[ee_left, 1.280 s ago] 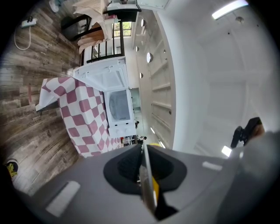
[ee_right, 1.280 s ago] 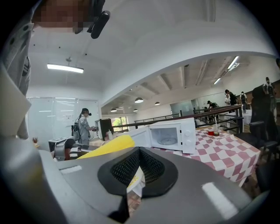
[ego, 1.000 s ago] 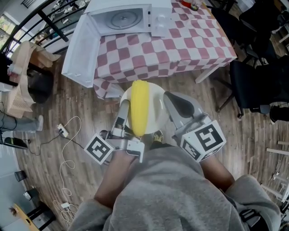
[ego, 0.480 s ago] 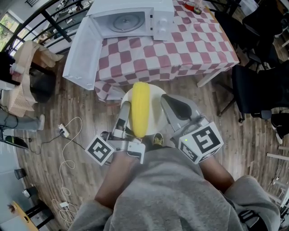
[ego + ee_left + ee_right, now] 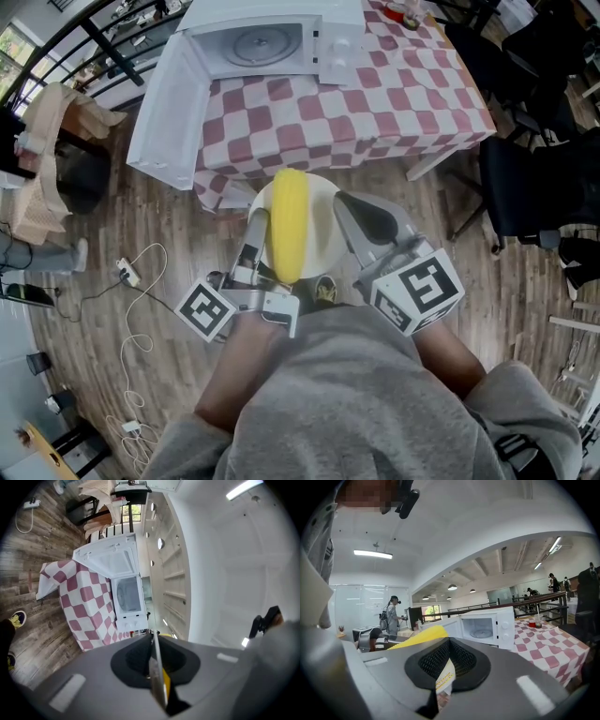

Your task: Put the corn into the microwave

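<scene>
A yellow corn cob [image 5: 289, 225] lies on a round white plate [image 5: 325, 208], held in the air in front of the person's body. My left gripper [image 5: 255, 230] is shut on the plate's left rim, which shows edge-on between its pads [image 5: 152, 644]. My right gripper [image 5: 351, 217] is shut on the right rim [image 5: 449, 645], with the corn [image 5: 419, 637] showing to the left of its jaws. The white microwave [image 5: 265, 39] stands ahead on the red-and-white checked table [image 5: 375, 103]. Its door [image 5: 167, 108] is swung wide open and the glass turntable shows inside.
Black chairs [image 5: 534, 178] stand right of the table. A drink cup [image 5: 408, 13] sits on the table right of the microwave. A white cable and plug strip [image 5: 131, 274] lie on the wooden floor at left. Another person [image 5: 391, 616] stands far off.
</scene>
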A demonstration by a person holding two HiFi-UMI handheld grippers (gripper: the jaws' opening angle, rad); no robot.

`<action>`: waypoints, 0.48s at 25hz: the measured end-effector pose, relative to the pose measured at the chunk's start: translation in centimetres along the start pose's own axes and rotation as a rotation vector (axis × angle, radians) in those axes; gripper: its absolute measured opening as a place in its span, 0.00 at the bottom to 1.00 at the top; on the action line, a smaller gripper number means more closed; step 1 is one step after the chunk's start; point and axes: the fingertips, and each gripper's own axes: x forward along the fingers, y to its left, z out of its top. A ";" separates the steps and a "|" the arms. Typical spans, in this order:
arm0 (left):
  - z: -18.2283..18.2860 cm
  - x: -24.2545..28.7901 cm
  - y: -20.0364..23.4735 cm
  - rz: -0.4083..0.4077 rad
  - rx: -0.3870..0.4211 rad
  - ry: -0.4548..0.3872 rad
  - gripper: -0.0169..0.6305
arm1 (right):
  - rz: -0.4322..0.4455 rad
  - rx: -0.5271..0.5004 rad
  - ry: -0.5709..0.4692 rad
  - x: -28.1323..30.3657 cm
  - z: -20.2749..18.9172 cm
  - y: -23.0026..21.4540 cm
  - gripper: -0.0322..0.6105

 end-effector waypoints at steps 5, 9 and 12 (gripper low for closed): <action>1.6 2.1 0.7 -0.009 -0.016 0.003 0.07 | -0.009 -0.004 0.011 2.4 0.5 -1.0 0.05; 3.3 4.3 1.5 -0.005 -0.030 0.005 0.07 | -0.007 -0.004 0.021 4.8 1.1 -2.1 0.05; 4.7 6.1 2.2 0.005 -0.034 0.008 0.07 | -0.011 0.001 0.025 6.9 1.4 -3.1 0.05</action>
